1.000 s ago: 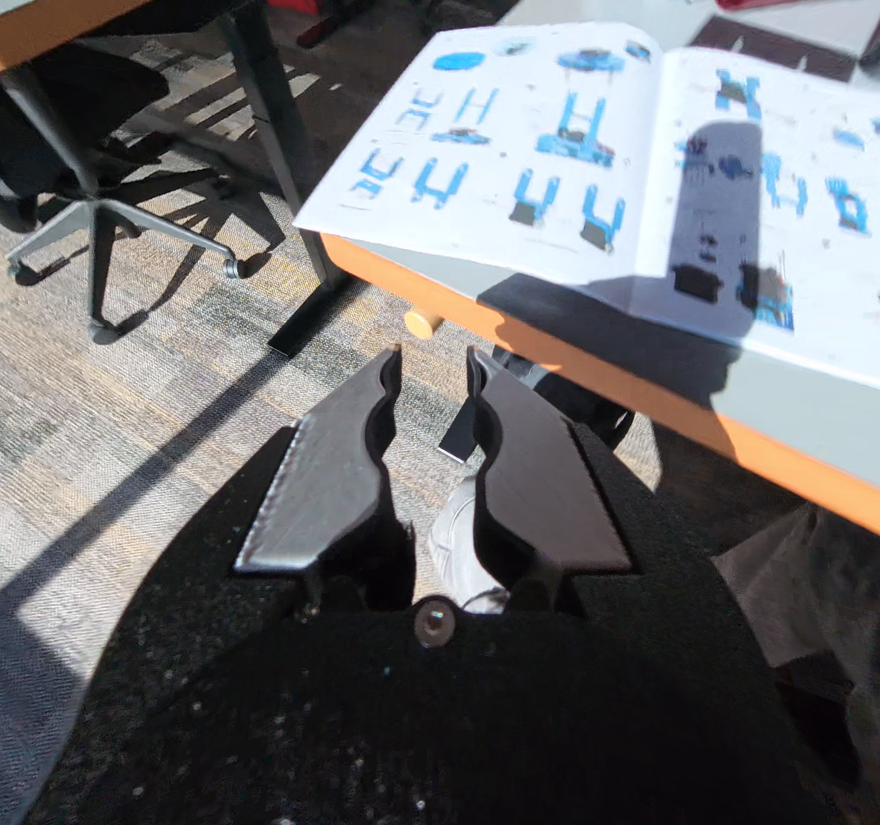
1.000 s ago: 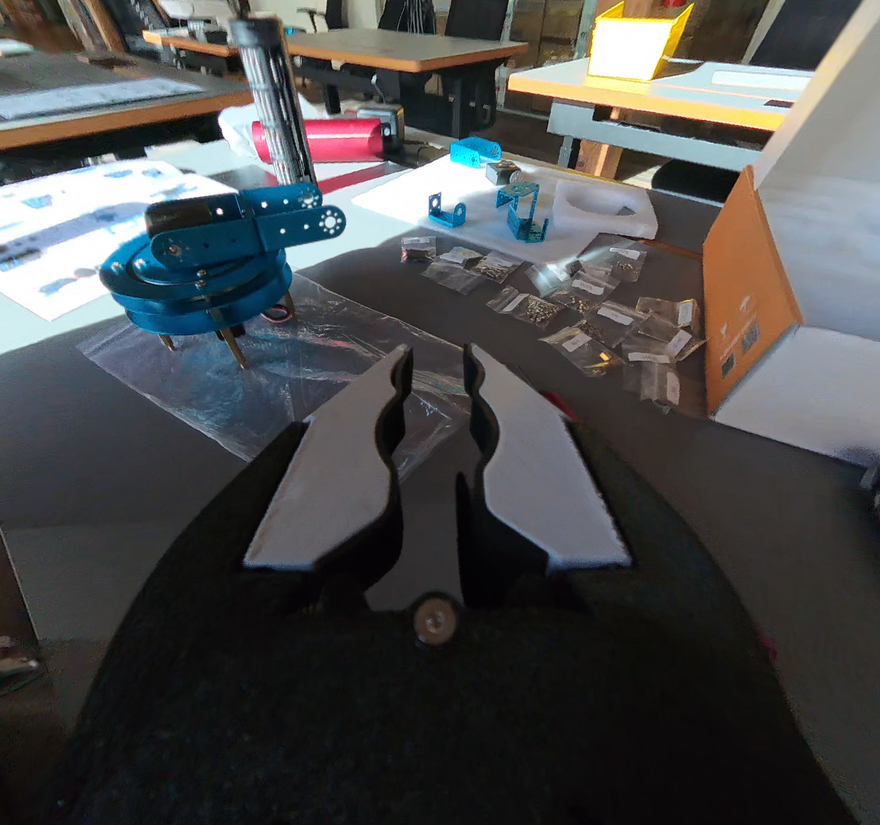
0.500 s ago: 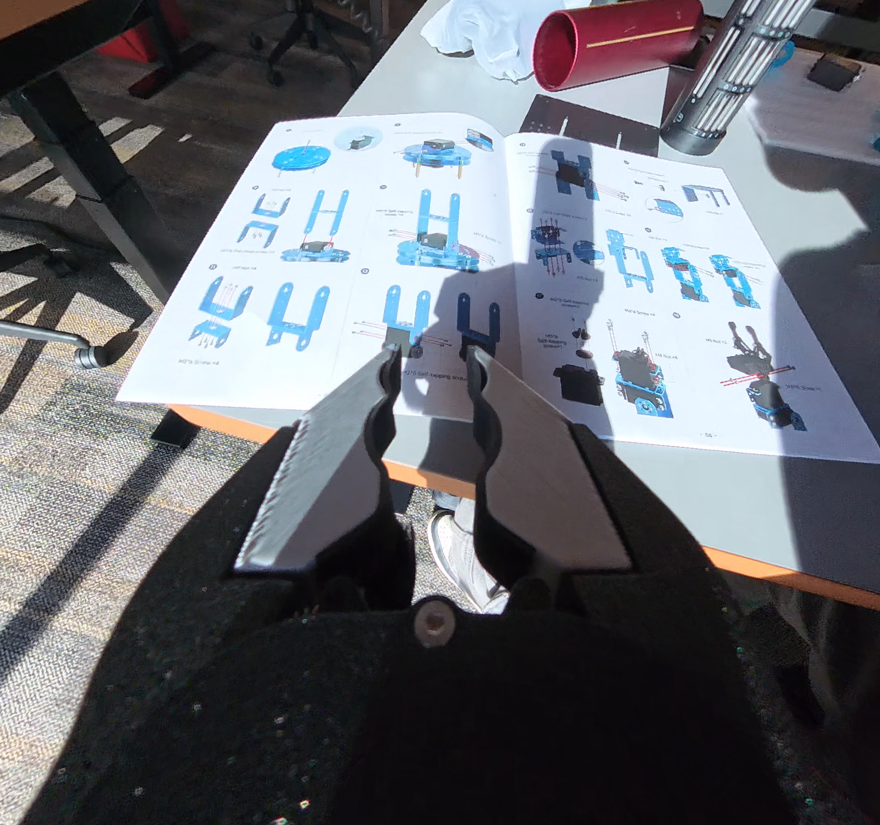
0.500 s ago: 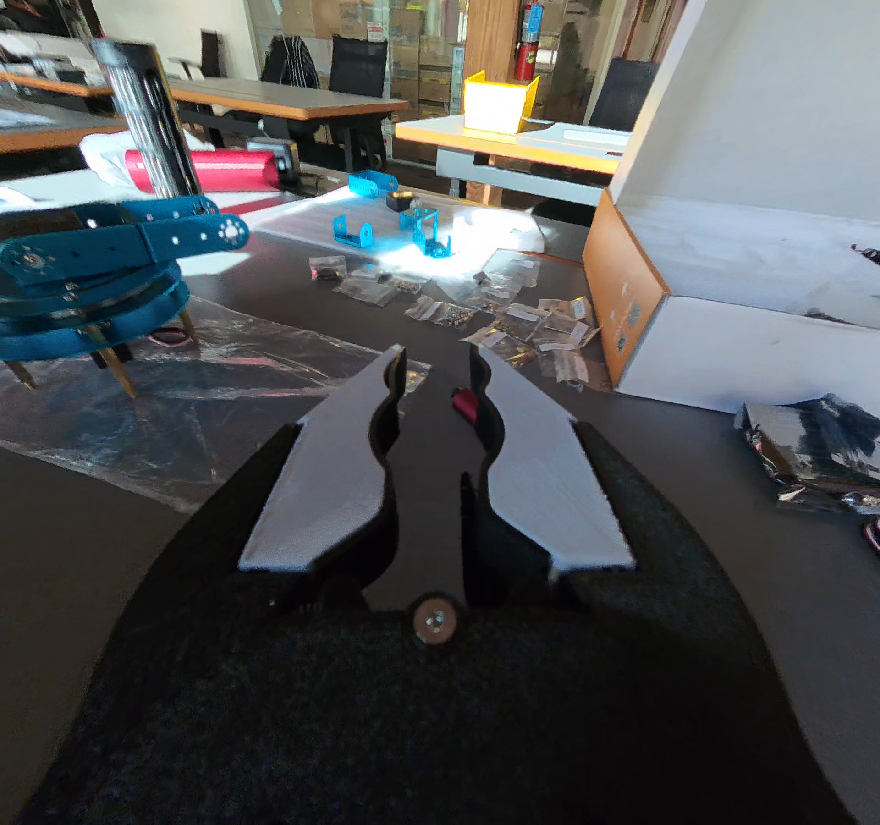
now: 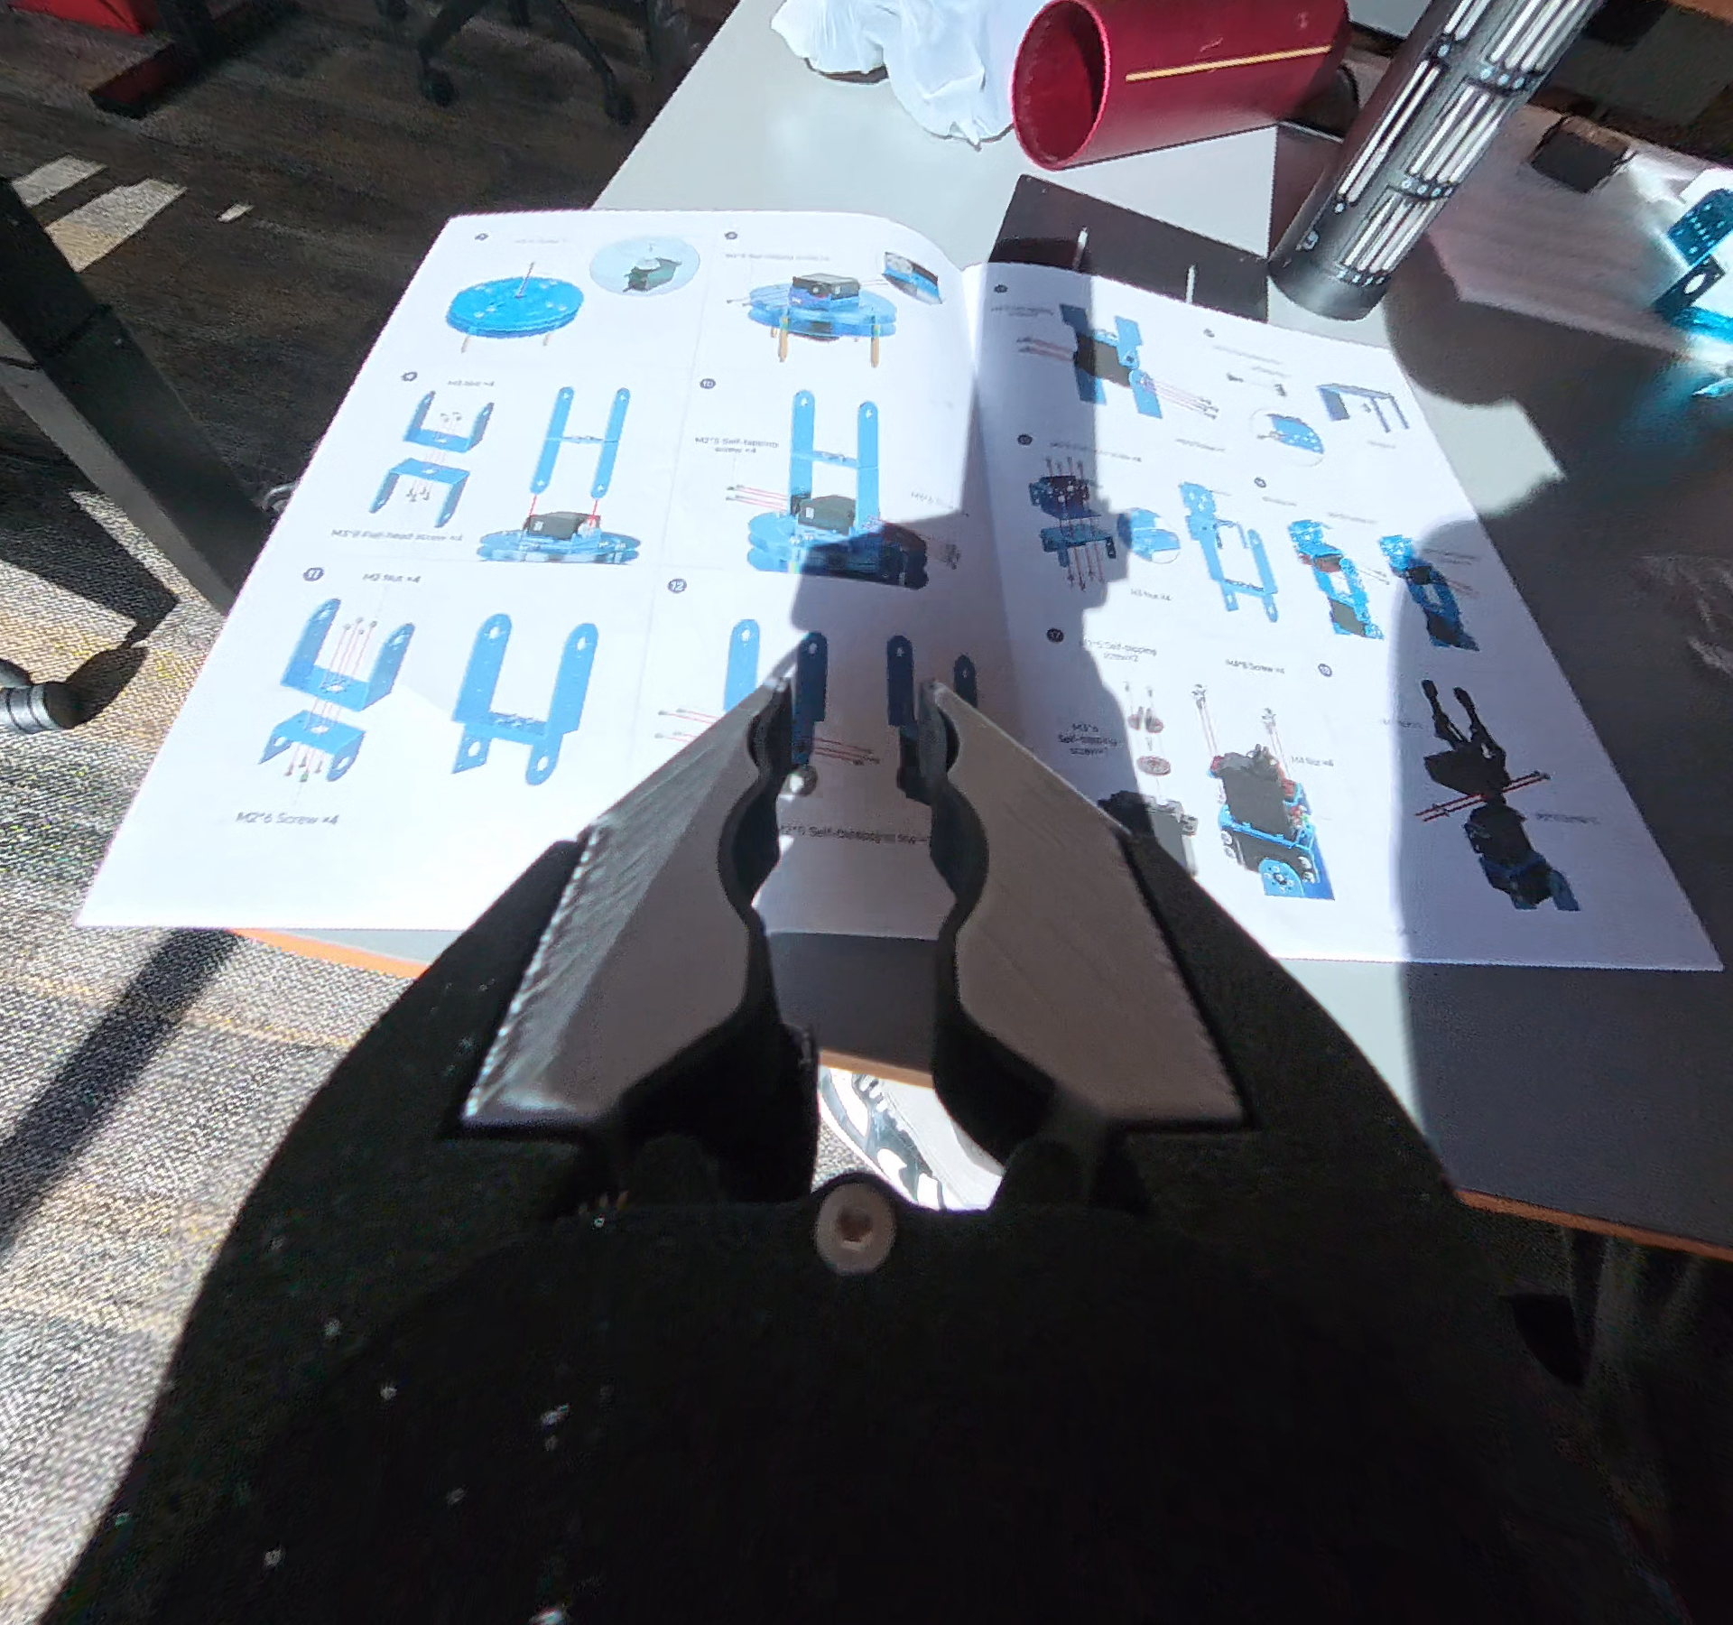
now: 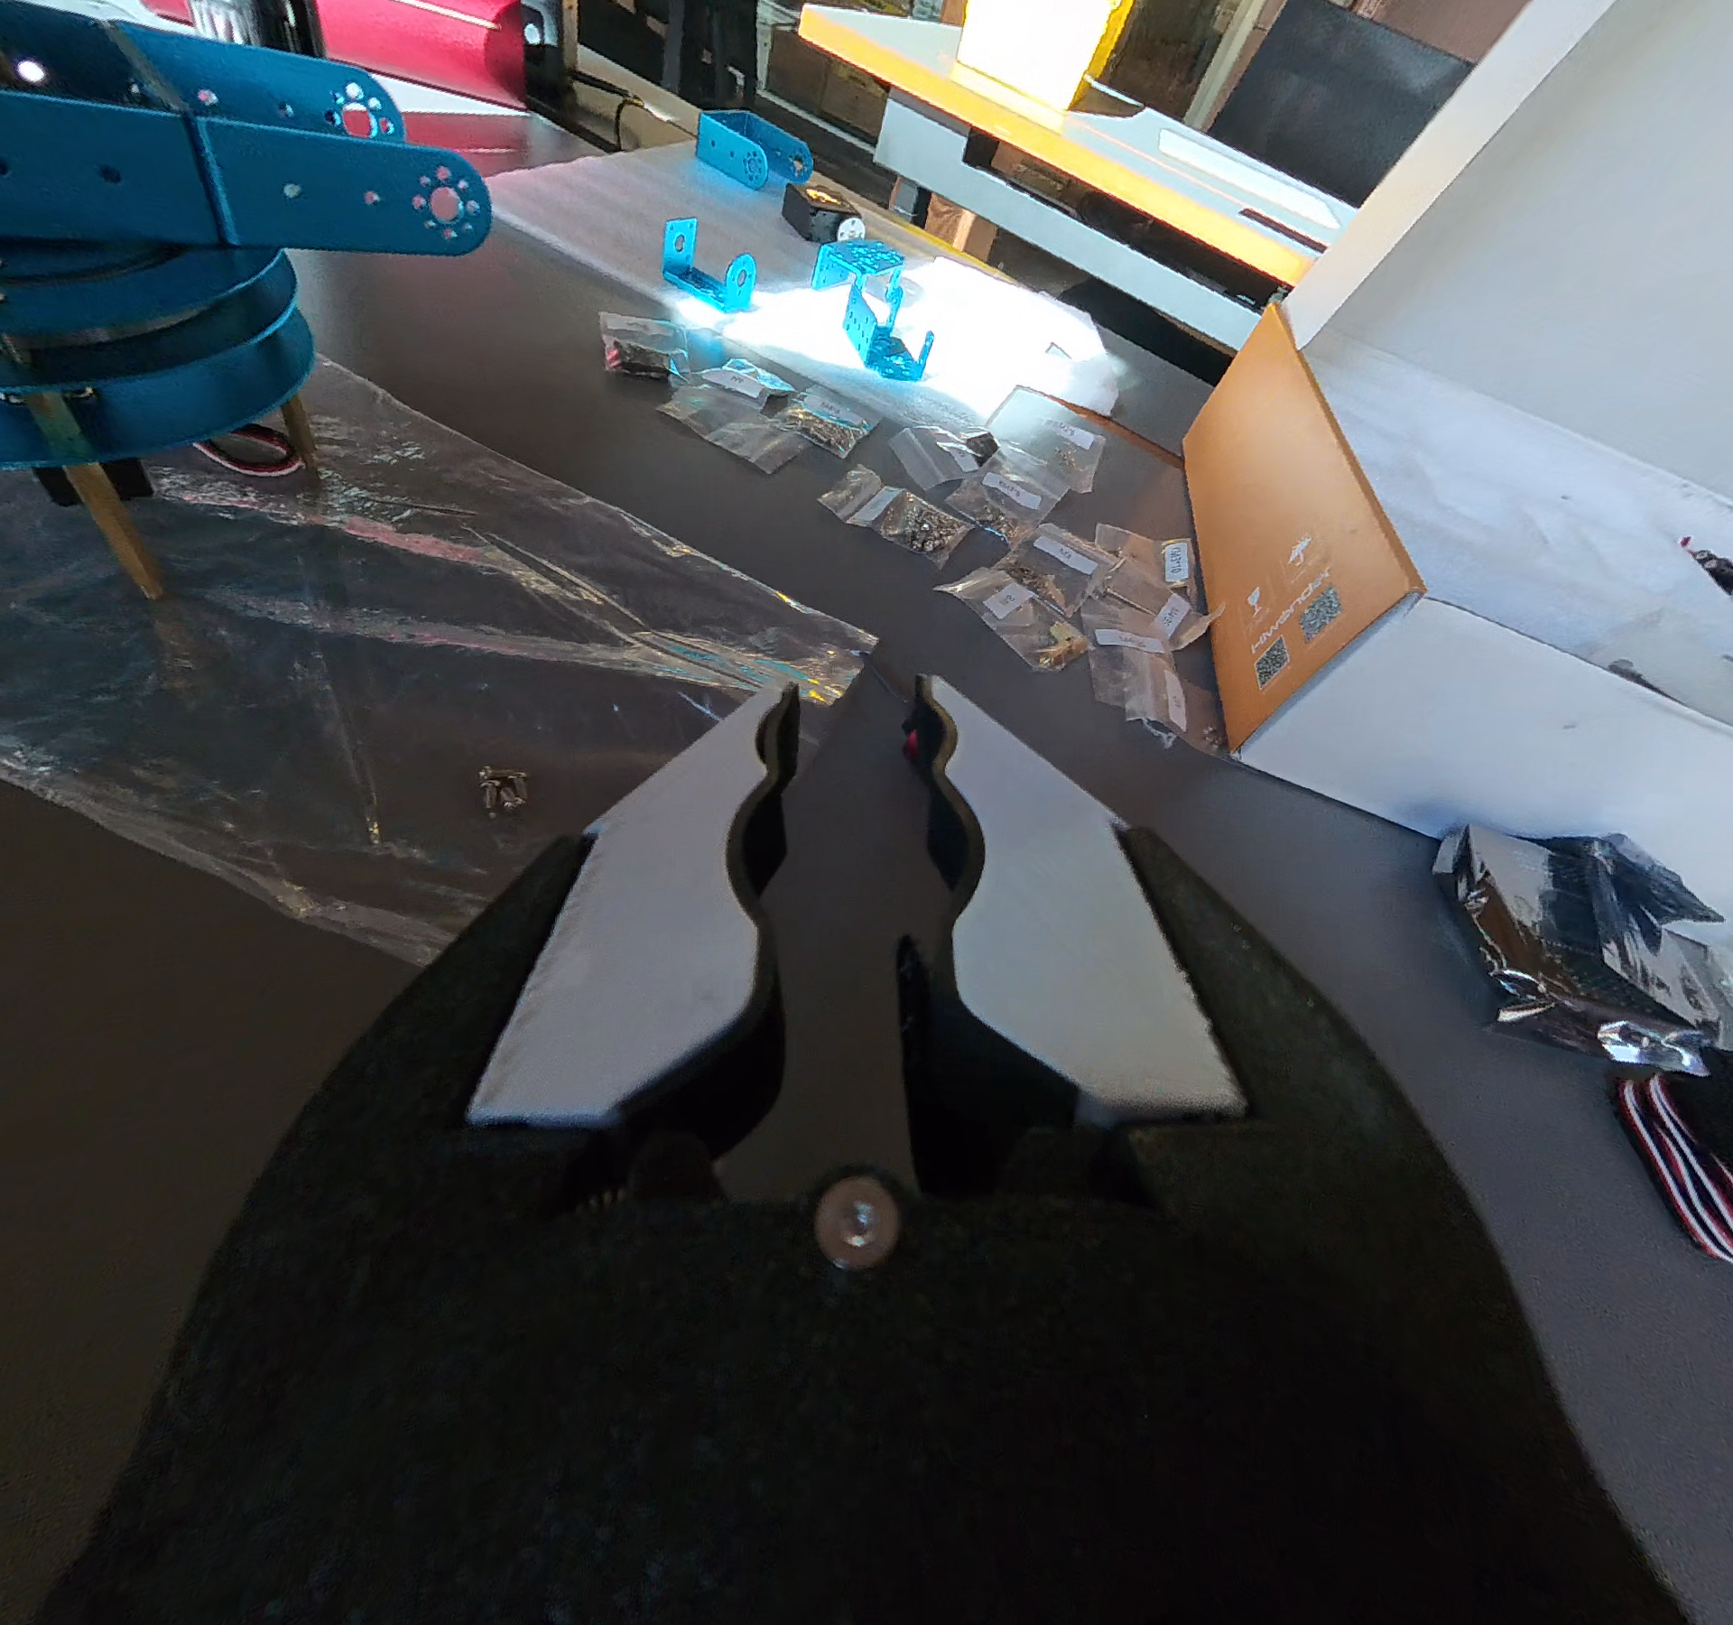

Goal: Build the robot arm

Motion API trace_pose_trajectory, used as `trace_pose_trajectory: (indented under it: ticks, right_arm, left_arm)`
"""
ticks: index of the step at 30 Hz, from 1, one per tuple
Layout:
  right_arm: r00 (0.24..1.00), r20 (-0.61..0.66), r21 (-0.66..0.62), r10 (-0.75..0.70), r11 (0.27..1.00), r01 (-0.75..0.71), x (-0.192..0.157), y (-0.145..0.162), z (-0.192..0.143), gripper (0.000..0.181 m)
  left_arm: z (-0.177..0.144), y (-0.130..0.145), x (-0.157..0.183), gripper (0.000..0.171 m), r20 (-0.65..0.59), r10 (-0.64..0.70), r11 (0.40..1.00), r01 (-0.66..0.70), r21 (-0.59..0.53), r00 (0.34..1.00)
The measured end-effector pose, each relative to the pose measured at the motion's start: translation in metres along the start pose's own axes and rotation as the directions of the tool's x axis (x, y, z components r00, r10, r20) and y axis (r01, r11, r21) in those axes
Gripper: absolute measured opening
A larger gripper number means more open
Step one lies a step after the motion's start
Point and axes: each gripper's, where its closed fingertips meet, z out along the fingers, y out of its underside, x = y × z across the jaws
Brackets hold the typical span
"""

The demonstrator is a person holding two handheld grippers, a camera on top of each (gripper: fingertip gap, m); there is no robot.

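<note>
Both grippers have moved forward: the left gripper (image 5: 855, 703) over the open white instruction booklet (image 5: 581, 567), the right gripper (image 6: 855, 703) toward clear plastic sheeting (image 6: 375, 642). Both jaws spread, empty. At 10 o'clock, the blue metal turntable assembly (image 6: 188, 173) is cut off.

Found printed step captions across open instruction booklet (image 5: 656, 492), labels on small parts bags (image 6: 1032, 567), logo and codes on orange box flap (image 6: 1294, 548).

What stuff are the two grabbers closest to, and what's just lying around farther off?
Closest: left gripper points at open booklet; right gripper by clear plastic sheet, loose screws.
Farther off: red tube, white cloth, blue brackets, screw bags, box.
</note>
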Motion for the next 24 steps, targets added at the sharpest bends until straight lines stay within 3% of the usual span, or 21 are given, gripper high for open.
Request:
trace_pose_trajectory:
  ticks: [6, 18, 24]
  right_arm:
    - [1.000, -0.016, 0.002, 0.005, 1.000, -0.005, 0.003, 0.000, -0.001, 0.024]
    - [0.998, 0.028, 0.001, -0.055, 0.998, 0.055, -0.009, 0.000, 0.000, 0.024]
    - [0.994, -0.013, 0.007, -0.113, 0.994, 0.113, -0.010, -0.001, -0.002, 0.024]
  left_arm:
    - [0.011, 0.008, 0.001, 0.025, 0.047, 0.058, 0.997, -0.055, -0.057, 0.997]
    - [-0.004, -0.012, 0.023, 0.026, 0.045, 0.110, 0.994, -0.110, 0.001, 0.993]
    - [-0.007, -0.017, 0.036, 0.026, 0.037, 0.096, 0.995, -0.096, 0.016, 0.995]
